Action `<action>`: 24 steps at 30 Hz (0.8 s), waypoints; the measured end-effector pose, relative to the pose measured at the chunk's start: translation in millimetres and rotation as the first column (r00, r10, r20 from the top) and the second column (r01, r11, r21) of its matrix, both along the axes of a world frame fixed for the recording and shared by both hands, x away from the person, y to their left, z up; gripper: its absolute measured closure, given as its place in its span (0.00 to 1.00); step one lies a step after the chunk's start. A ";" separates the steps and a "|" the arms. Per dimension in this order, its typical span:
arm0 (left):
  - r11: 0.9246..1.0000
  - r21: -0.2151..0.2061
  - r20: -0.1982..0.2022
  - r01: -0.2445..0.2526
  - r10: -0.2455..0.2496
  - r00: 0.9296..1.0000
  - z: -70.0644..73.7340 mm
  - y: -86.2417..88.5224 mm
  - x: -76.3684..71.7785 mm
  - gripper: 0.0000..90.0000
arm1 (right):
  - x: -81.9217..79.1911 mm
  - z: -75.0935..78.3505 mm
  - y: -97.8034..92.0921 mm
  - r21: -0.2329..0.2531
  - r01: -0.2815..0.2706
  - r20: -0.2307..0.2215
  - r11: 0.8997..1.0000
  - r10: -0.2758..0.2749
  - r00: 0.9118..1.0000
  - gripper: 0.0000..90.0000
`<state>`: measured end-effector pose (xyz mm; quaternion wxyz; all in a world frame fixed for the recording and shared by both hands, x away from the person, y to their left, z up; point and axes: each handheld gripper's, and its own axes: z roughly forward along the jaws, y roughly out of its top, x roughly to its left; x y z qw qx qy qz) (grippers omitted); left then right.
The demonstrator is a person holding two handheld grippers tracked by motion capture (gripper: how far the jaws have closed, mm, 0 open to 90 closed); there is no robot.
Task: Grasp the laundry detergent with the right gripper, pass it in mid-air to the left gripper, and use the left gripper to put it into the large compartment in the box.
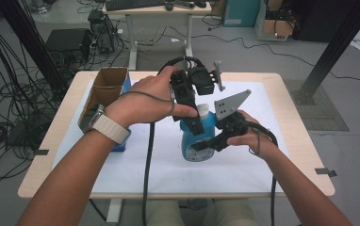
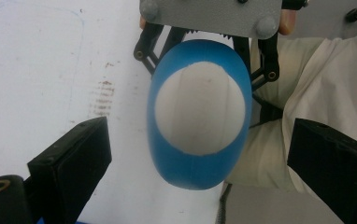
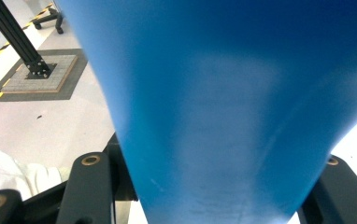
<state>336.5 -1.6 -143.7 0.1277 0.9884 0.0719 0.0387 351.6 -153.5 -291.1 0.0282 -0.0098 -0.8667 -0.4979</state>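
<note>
High view: above, looking forward and down on table (image 1: 263, 89). Gripper views: left straight down onto bottle (image 2: 200, 112), right pressed close — both share it.

I see an open cardboard box (image 1: 106, 87) at the table's (image 1: 291, 136) left edge, with something blue (image 1: 121, 143) just beside it — can't tell what. White sheet (image 1: 135, 165) covers most of the tabletop. Behind: a desk (image 1: 159, 12) with a keyboard (image 1: 133, 4), cables (image 1: 8, 94) tangled on the floor at left, black frame posts (image 1: 338, 47) either side.
</note>
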 end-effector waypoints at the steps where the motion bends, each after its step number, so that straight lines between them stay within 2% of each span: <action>1: 1.000 0.001 -0.001 0.000 0.000 1.000 0.0 -0.1 0.0 0.07 | -0.1 0.0 -0.1 -0.001 0.001 -0.001 1.000 -0.001 1.000 0.48; 24: 1.000 0.000 0.001 0.000 0.000 1.000 0.2 0.2 -0.2 0.07 | -0.3 -0.1 -0.2 -0.002 -0.001 -0.006 1.000 0.001 1.000 0.48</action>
